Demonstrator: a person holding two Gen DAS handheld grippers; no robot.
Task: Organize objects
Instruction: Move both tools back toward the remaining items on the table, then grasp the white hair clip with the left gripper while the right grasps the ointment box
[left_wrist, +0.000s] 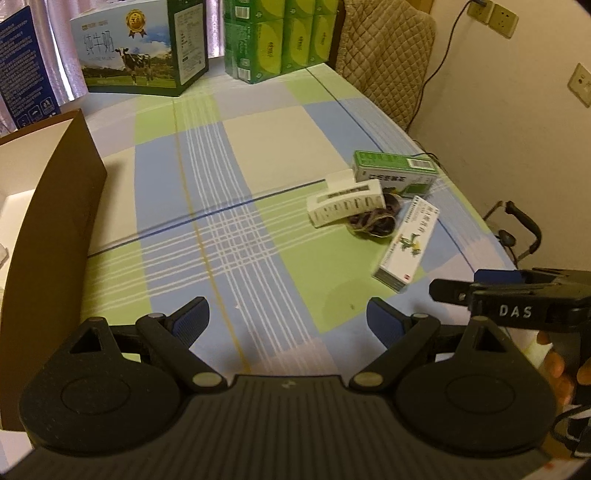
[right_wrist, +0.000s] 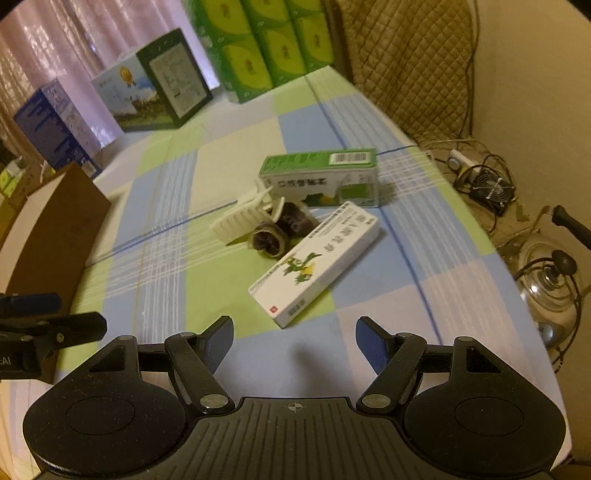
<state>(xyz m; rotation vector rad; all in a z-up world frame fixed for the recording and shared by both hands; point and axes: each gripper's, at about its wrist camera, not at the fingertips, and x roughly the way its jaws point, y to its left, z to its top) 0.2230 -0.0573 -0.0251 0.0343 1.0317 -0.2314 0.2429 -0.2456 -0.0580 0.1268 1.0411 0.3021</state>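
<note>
A small cluster lies on the checked tablecloth: a green-and-white carton (left_wrist: 395, 171) (right_wrist: 325, 177), a flat white medicine box (left_wrist: 408, 243) (right_wrist: 314, 262), a white slotted plastic piece (left_wrist: 345, 203) (right_wrist: 243, 218) and dark hair ties (left_wrist: 373, 221) (right_wrist: 280, 230). My left gripper (left_wrist: 288, 321) is open over bare cloth, well left of the cluster. My right gripper (right_wrist: 294, 341) is open just short of the white medicine box's near end. Neither holds anything. The right gripper (left_wrist: 509, 291) shows at the left wrist view's right edge, held by a hand.
An open brown cardboard box (left_wrist: 48, 229) (right_wrist: 48, 229) stands at the left. A milk carton box (left_wrist: 140, 48) (right_wrist: 155, 85), green tissue packs (left_wrist: 280, 37) (right_wrist: 258, 48) and a blue box (right_wrist: 55, 129) line the far edge. A quilted chair (right_wrist: 406, 62), cables and a kettle (right_wrist: 550, 280) sit off the table's right edge.
</note>
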